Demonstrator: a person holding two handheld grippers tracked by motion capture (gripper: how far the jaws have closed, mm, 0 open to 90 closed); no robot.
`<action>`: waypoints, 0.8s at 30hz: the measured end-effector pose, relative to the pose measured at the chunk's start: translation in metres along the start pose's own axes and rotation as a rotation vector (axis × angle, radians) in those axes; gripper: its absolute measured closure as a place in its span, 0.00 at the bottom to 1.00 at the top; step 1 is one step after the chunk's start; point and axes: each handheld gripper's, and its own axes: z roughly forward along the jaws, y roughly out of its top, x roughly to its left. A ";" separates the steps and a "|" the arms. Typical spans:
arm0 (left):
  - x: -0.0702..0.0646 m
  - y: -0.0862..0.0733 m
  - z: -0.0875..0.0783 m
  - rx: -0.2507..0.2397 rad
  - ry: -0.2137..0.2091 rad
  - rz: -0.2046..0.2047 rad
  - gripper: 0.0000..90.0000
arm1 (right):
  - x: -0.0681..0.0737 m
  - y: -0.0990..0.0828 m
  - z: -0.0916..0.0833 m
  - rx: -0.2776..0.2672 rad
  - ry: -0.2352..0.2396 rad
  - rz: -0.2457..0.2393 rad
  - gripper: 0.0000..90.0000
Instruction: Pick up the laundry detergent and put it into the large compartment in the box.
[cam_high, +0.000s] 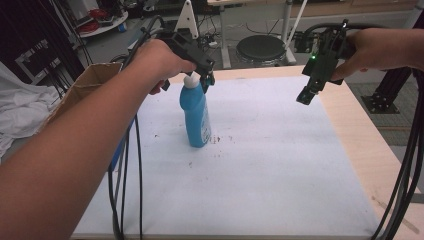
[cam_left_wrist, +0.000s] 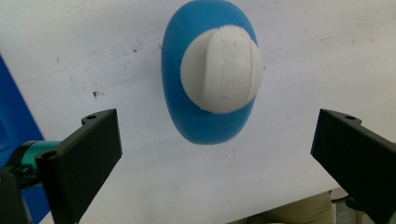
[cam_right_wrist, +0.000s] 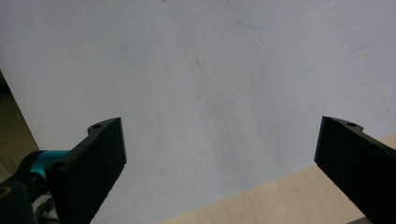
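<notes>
Standing upright just left of centre in the high view, the blue plastic bottle with a white cap (cam_high: 195, 112) sits on the white-covered surface (cam_high: 280, 165). Left tongs (cam_high: 200, 76) hover wide right over the cap; right tongs (cam_high: 306, 95) hang wide at upper right.

Blue bottle (cam_high: 195, 116), white cap (cam_left_wrist: 222, 74), upright on white sheet (cam_high: 260, 170).

The bottle (cam_high: 195, 112) was bright blue with a white cap (cam_left_wrist: 221, 70); the bench (cam_high: 270, 165) wore a speckled white sheet.
</notes>
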 end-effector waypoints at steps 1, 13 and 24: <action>-0.001 0.001 0.001 -0.002 -0.002 -0.006 0.02 | 0.000 0.000 0.000 0.000 0.001 0.004 0.01; -0.002 0.017 0.015 0.005 0.016 -0.031 0.02 | -0.004 -0.001 0.003 -0.002 0.007 0.002 0.01; -0.001 0.024 0.033 0.023 0.018 -0.035 0.02 | -0.009 -0.003 0.005 0.001 0.009 0.004 0.01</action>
